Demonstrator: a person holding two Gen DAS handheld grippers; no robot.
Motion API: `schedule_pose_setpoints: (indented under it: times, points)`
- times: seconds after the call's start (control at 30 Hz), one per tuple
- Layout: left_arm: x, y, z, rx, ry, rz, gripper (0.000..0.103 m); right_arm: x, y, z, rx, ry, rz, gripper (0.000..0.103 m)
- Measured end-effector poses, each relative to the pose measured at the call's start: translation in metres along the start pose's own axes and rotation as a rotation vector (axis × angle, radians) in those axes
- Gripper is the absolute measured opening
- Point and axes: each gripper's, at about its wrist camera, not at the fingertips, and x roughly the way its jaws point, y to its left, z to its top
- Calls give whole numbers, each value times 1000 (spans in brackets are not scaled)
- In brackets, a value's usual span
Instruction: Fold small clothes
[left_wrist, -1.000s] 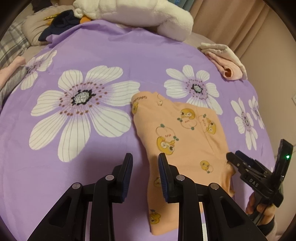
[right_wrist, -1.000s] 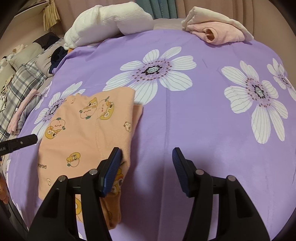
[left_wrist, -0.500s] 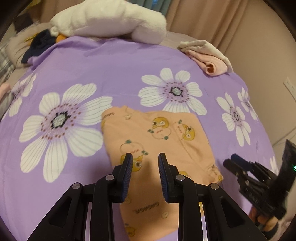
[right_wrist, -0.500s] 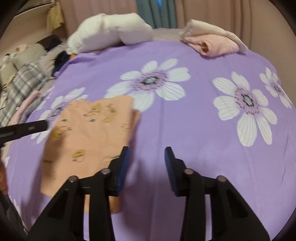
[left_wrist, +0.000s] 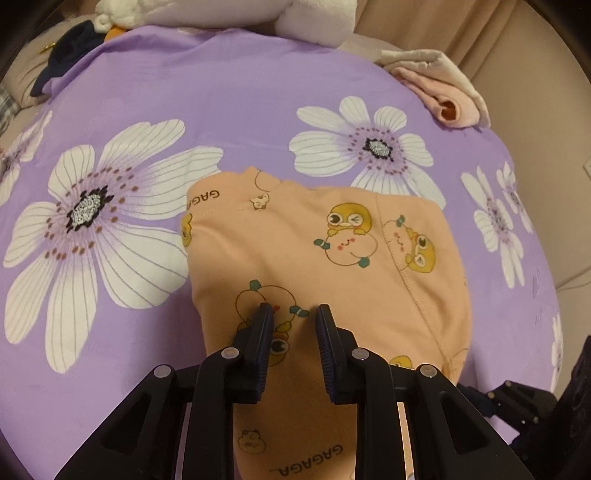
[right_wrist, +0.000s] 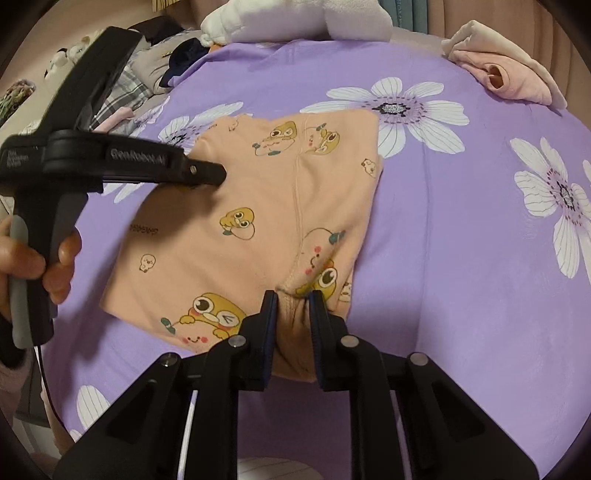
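Note:
A small orange garment printed with cartoon ducks lies flat on the purple flowered sheet. My left gripper is low over the middle of the garment. Its jaws stand a narrow gap apart, and the cloth runs flat under them. The right wrist view shows the left gripper from the side, its tip on the garment, with a hand on the handle. My right gripper is at the garment's near edge. Its jaws are closing, and a wrinkled bunch of orange cloth is pinched between the pads.
Folded pink and beige clothes lie at the sheet's far right. A white fluffy blanket lies along the far edge. Dark clothes and a plaid cloth are at the far left. Bare sheet stretches right of the garment.
Both grippers have come over the orange garment. The left moved from beside it to above its middle. The right slid to its near edge, and its jaws narrowed around a bunch of cloth.

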Motion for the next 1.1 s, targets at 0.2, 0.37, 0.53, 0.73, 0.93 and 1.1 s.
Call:
schedule_pose_setpoints:
  times: [0.2, 0.37, 0.53, 0.73, 0.93, 1.1]
  points:
    - [-31, -5, -22, 48, -46, -33, 25, -11, -2, 20, 21, -68, -9, 16]
    - [-44, -9, -52, 108, -46, -34, 25, -9, 0, 41, 40, -125, -25, 16]
    - [-33, -4, -64, 97, -23, -25, 25, 10, 2, 49, 42, -89, -60, 15]
    - [-38, -3, -69, 85, -33, -29, 25, 4, 7, 41, 24, -83, -91, 16]
    - [-42, -4, -78, 90, -28, -17, 25, -2, 6, 20, 11, -35, -109, 18]
    - [-41, -3, -88, 91, -11, -5, 25, -2, 3, 0, 14, 15, -120, 19]
